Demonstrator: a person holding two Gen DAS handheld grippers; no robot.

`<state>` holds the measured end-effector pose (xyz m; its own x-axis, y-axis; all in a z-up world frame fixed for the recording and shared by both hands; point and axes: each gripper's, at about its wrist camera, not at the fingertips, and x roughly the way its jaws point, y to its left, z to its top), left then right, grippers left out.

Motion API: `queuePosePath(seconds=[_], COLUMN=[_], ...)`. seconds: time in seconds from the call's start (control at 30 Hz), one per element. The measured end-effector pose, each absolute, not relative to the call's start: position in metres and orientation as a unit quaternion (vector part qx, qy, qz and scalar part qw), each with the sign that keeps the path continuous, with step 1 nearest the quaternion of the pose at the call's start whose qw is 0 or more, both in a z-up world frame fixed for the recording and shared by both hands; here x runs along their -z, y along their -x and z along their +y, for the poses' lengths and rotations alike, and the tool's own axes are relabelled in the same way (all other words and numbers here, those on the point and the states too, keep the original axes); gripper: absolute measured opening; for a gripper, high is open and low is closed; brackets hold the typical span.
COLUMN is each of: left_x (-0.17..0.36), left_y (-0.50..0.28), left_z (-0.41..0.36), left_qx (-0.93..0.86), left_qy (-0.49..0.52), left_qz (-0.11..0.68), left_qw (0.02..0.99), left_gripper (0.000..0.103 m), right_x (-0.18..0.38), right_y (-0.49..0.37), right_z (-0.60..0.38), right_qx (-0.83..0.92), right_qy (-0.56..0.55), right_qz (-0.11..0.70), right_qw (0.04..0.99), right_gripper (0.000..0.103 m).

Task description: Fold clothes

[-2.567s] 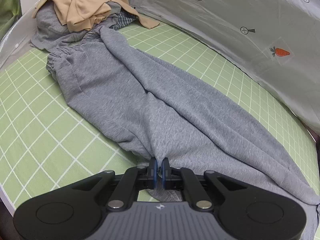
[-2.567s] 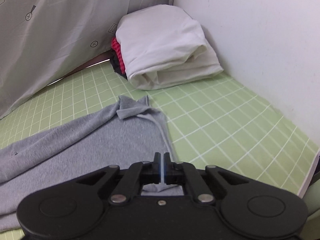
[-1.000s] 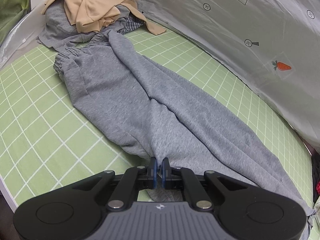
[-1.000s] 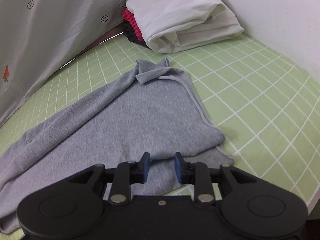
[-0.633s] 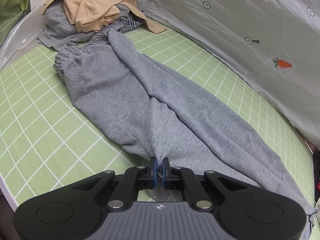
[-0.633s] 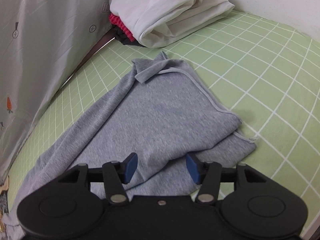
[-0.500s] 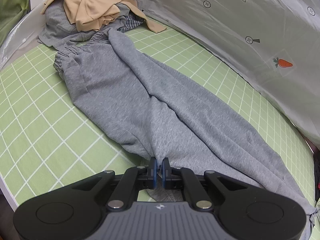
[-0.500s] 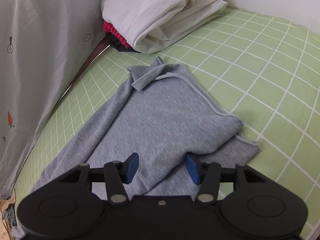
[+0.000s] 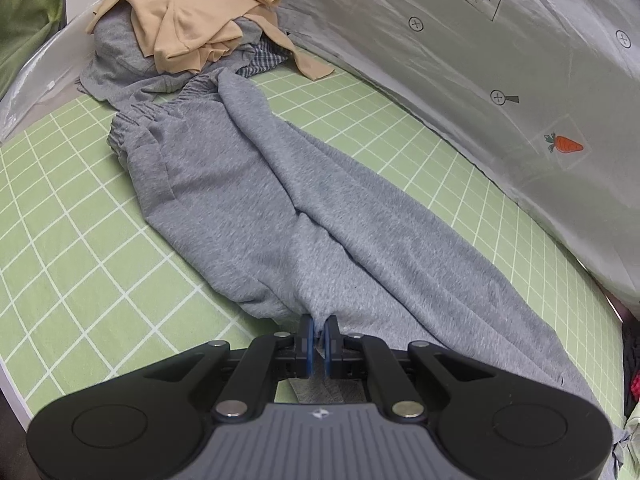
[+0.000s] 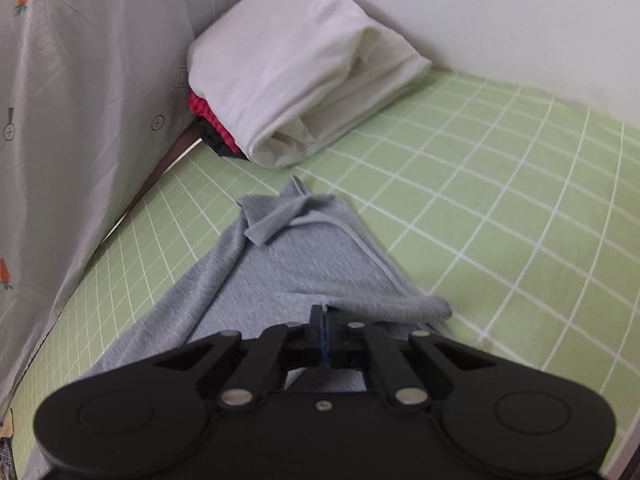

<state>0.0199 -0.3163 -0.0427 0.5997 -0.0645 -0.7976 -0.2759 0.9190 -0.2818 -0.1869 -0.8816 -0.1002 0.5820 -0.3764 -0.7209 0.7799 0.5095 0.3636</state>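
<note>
A pair of grey sweatpants [image 9: 280,208] lies stretched lengthwise across a green grid-patterned mat [image 9: 60,216], its gathered waistband at the far end and its legs running toward the camera. At the near edge of the sweatpants, the left gripper [image 9: 319,330] pinches a fold of the grey fabric, its blue-padded jaws nearly together with the cloth bunched between them. At the leg end, seen from the right wrist view, the right gripper [image 10: 323,322] has its jaws pressed tight on the hem of the sweatpants [image 10: 288,272], lifting a rolled edge of fabric slightly off the mat [image 10: 500,240]; the far corner of the cuff lies flipped over on itself. Just beyond the waistband of the sweatpants sits a heap of unfolded clothing: a tan garment [image 9: 188,24] draped over a grey garment [image 9: 116,64], with a scrap of checked fabric [image 9: 266,60] showing beneath. Along the far side of the sweatpants hangs a pale plastic sheet [image 9: 480,92] printed with small carrots, arrows and circled crosses. Past the cuff end of the sweatpants, in the corner where the sheet [image 10: 80,80] meets a white wall [image 10: 500,12], rests a folded white garment [image 10: 296,68], stacked on something red [image 10: 208,120] and something dark that is mostly hidden.
</note>
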Motion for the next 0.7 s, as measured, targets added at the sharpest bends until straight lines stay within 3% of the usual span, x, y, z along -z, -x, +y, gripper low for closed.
queuePosePath(seconds=[0.23,0.4,0.43,0.47,0.5,0.53,0.57,0.63,0.7], left_x=[0.037,0.062,0.063,0.064,0.064,0.062,0.060,0.056,0.056], left_y=[-0.017,-0.017,-0.018,-0.018,-0.019,-0.019,-0.020,-0.024,-0.029], left_z=[-0.314,-0.314,-0.314,-0.314,-0.314,-0.315,-0.317,-0.321,-0.326], left_qx=[-0.064,-0.079,-0.080,-0.081,-0.082,-0.084,-0.087,-0.095,-0.096], left_qy=[0.178,0.176,0.172,0.169,0.164,0.155,0.145,0.123,0.102], left_qz=[0.443,0.490,0.494,0.498,0.500,0.498,0.496,0.493,0.495], left_qw=[0.876,0.850,0.848,0.847,0.846,0.849,0.852,0.856,0.858], left_gripper=[0.005,0.011,0.015,0.018,0.025,0.035,0.041,0.068,0.074], right_x=[0.056,0.103,0.111,0.115,0.118,0.118,0.116,0.110,0.106], right_y=[0.198,0.198,0.198,0.199,0.199,0.199,0.199,0.194,0.183], right_z=[-0.870,-0.867,-0.865,-0.862,-0.860,-0.858,-0.857,-0.857,-0.861], right_qx=[0.350,0.349,0.353,0.360,0.365,0.366,0.369,0.373,0.373], right_qy=[-0.292,-0.290,-0.287,-0.281,-0.276,-0.269,-0.259,-0.232,-0.202], right_qz=[0.280,0.368,0.382,0.392,0.398,0.398,0.394,0.389,0.389], right_qw=[0.845,0.812,0.805,0.799,0.795,0.797,0.801,0.810,0.818], right_gripper=[0.001,0.002,0.004,0.015,0.022,0.037,0.043,0.045,0.054])
